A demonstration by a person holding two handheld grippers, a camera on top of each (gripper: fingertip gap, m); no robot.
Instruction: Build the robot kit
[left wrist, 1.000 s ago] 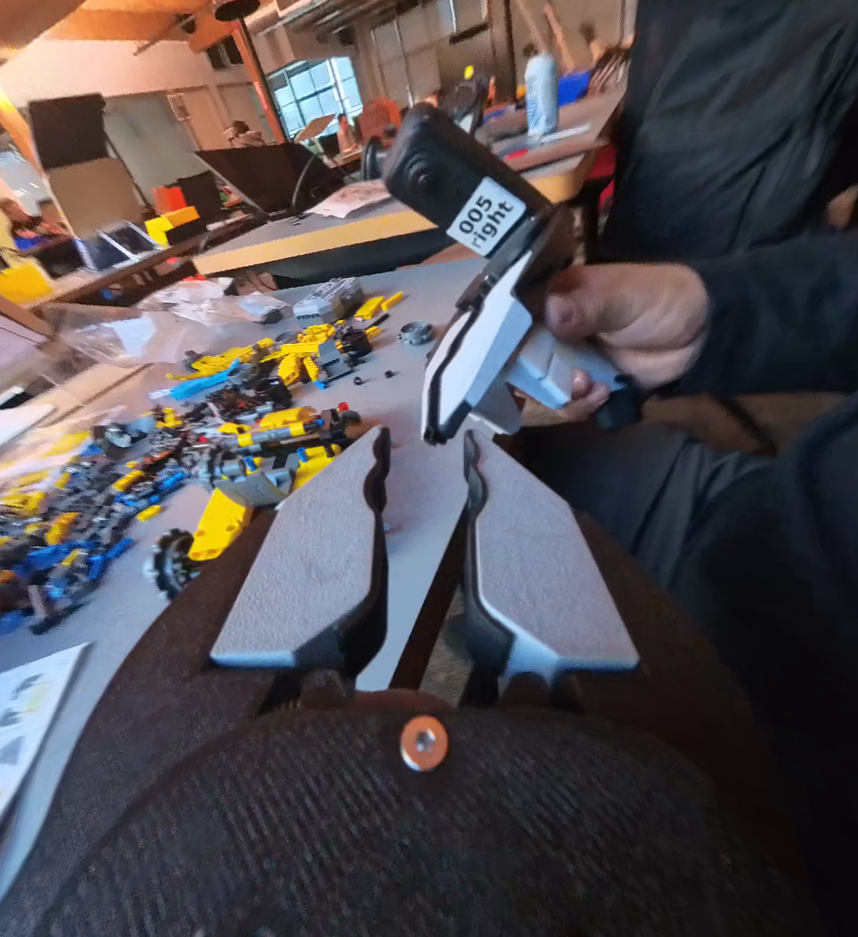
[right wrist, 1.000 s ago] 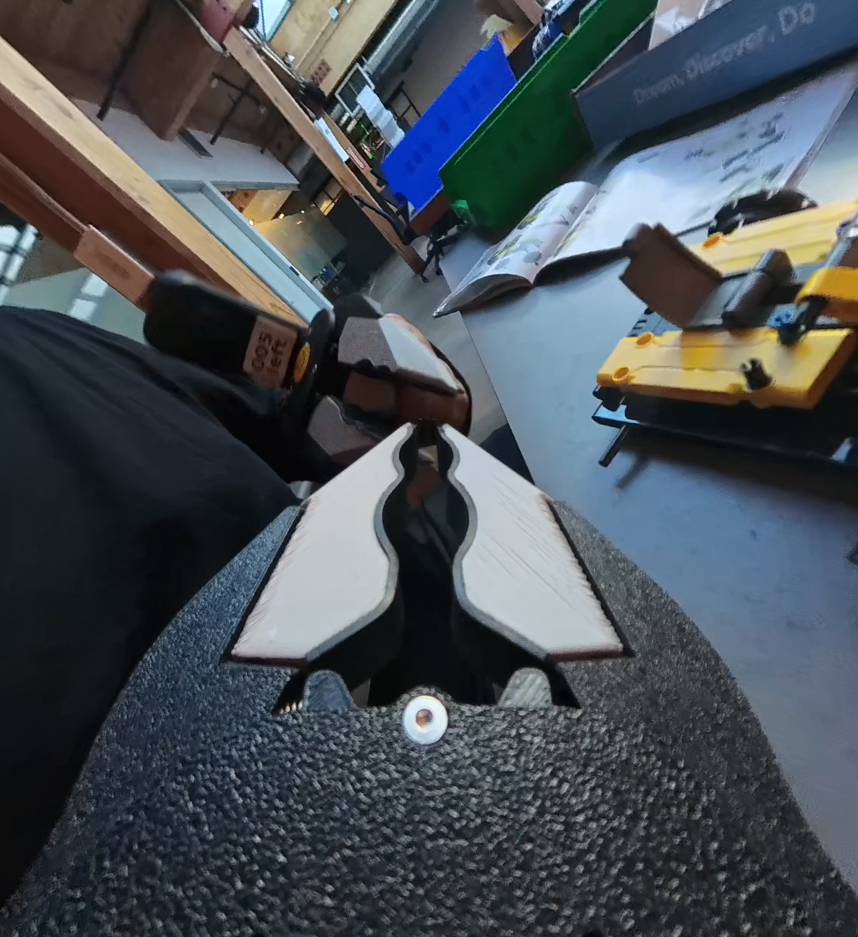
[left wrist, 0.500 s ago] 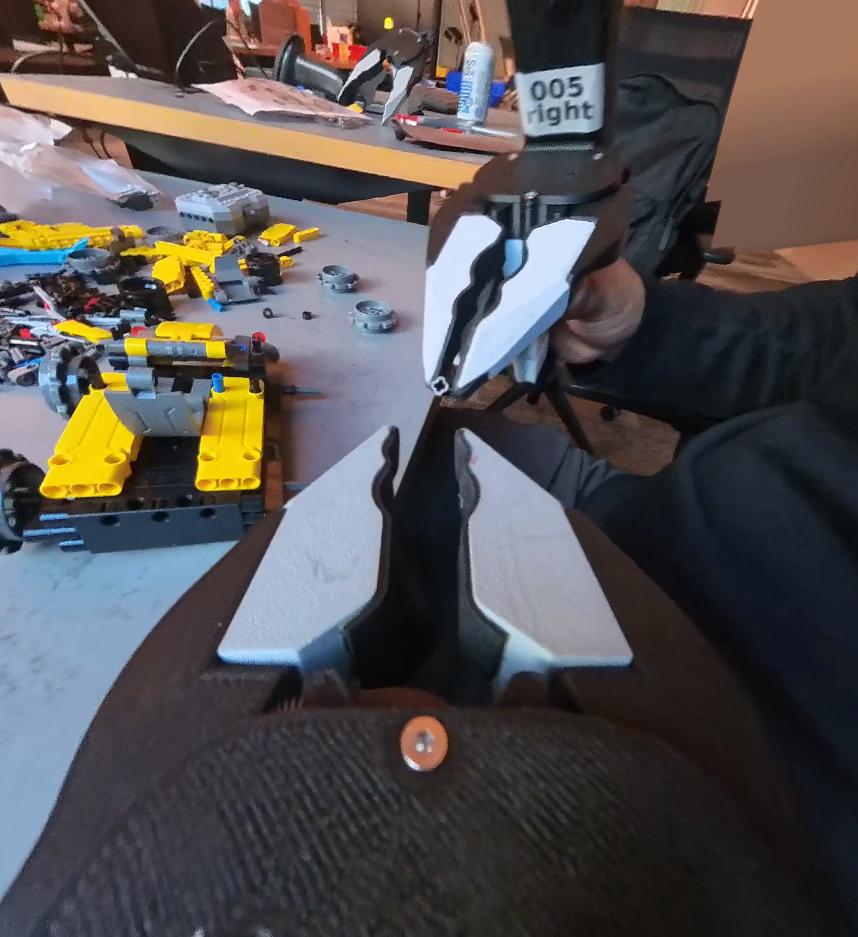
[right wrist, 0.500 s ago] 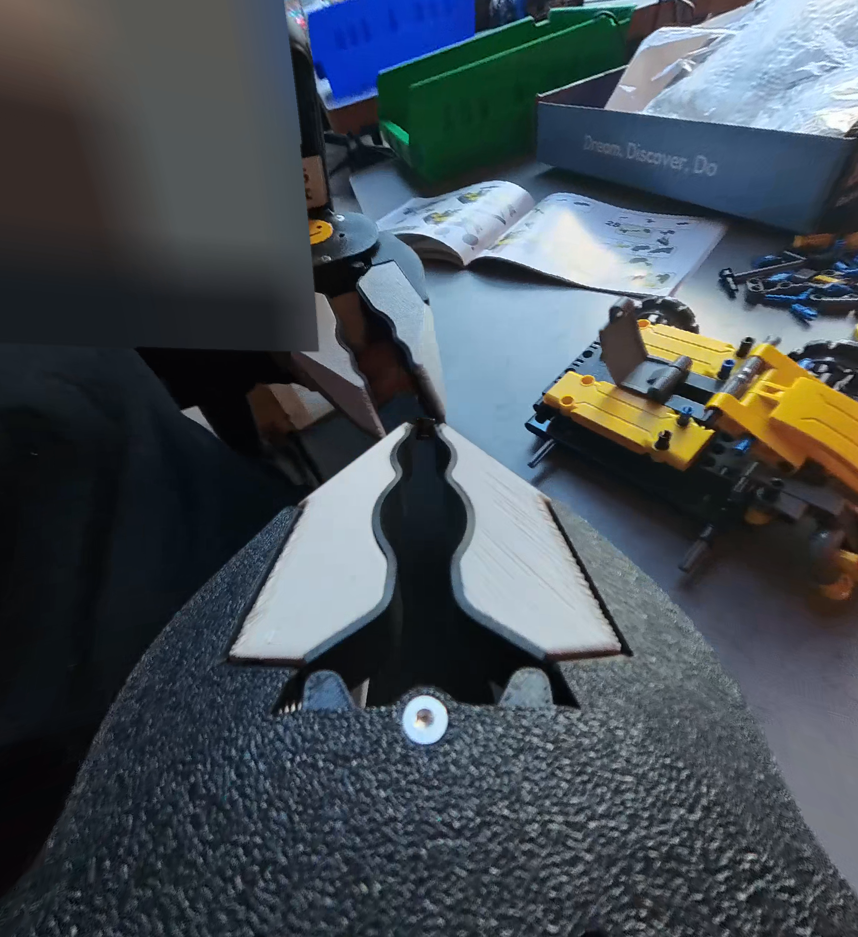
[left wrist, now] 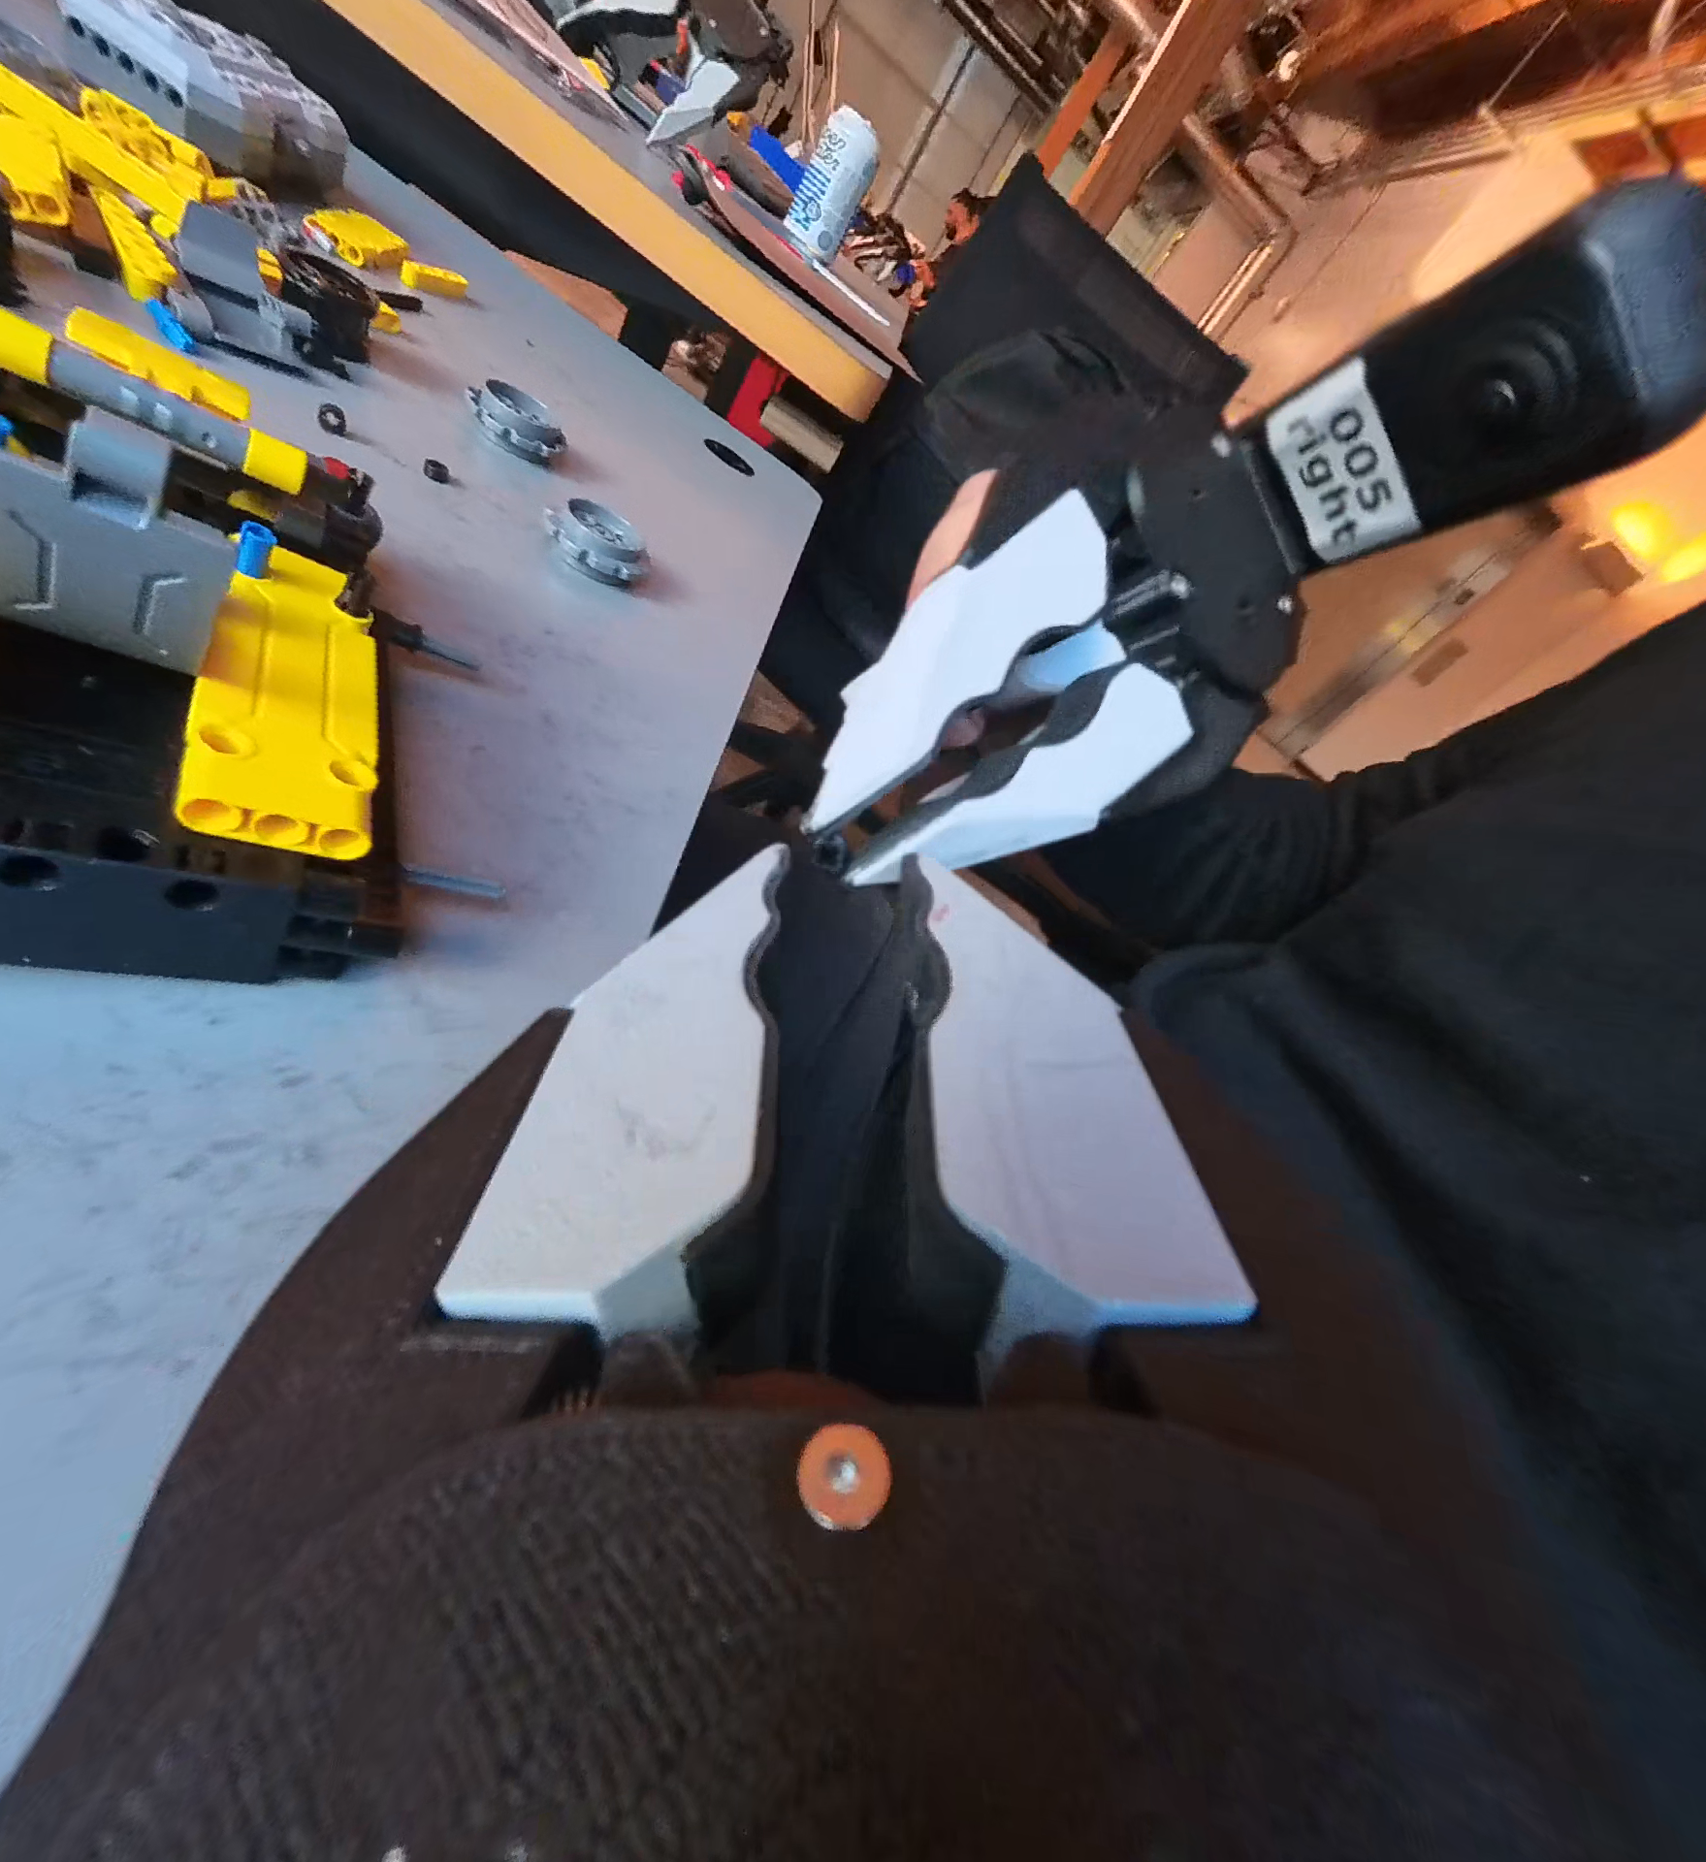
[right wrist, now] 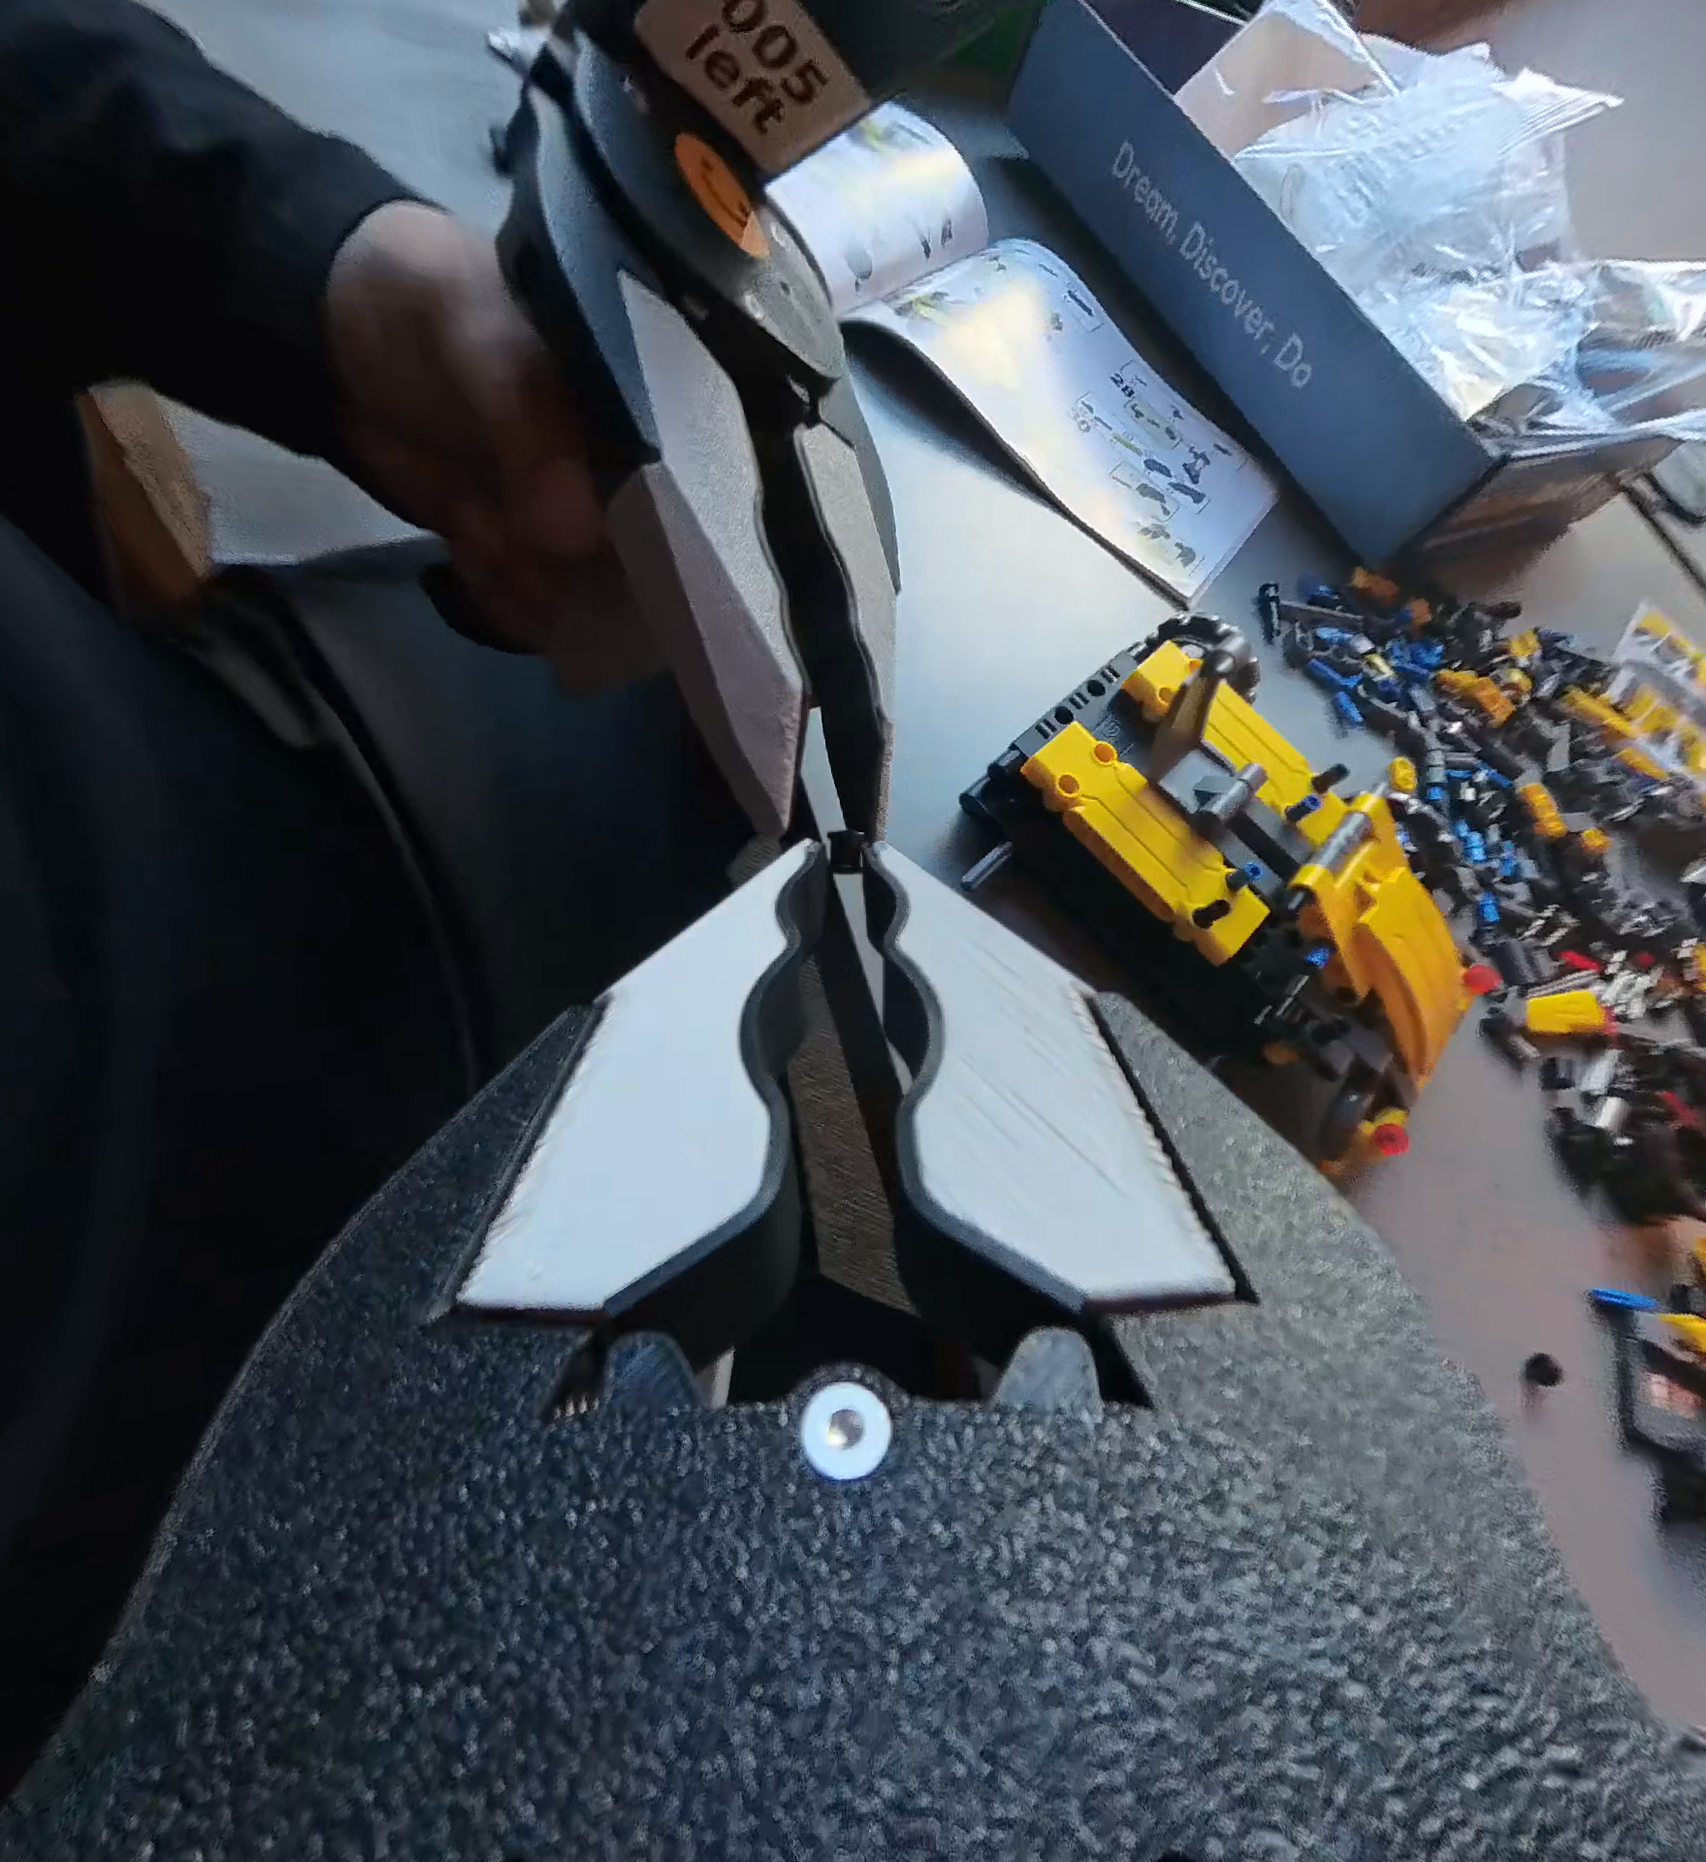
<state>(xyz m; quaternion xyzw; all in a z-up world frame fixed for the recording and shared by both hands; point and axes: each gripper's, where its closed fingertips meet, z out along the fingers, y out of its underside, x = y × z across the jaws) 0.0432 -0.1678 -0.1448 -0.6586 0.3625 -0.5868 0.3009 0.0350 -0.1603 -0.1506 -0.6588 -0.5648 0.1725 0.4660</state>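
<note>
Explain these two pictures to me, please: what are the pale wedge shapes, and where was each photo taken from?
There is no robot here. A person holds a two-fingered tool in each hand, and each tool carries a camera looking along its fingers. The wedges are those fingers.

One picture looks out from the left hand-held gripper, the other from the right hand-held gripper. Their tips meet just off the edge of a grey table. The right one pinches a small black piece; whether the left also grips it is unclear.

On the table lie a yellow and black brick-built model, loose pieces, an open booklet and a box.
</note>
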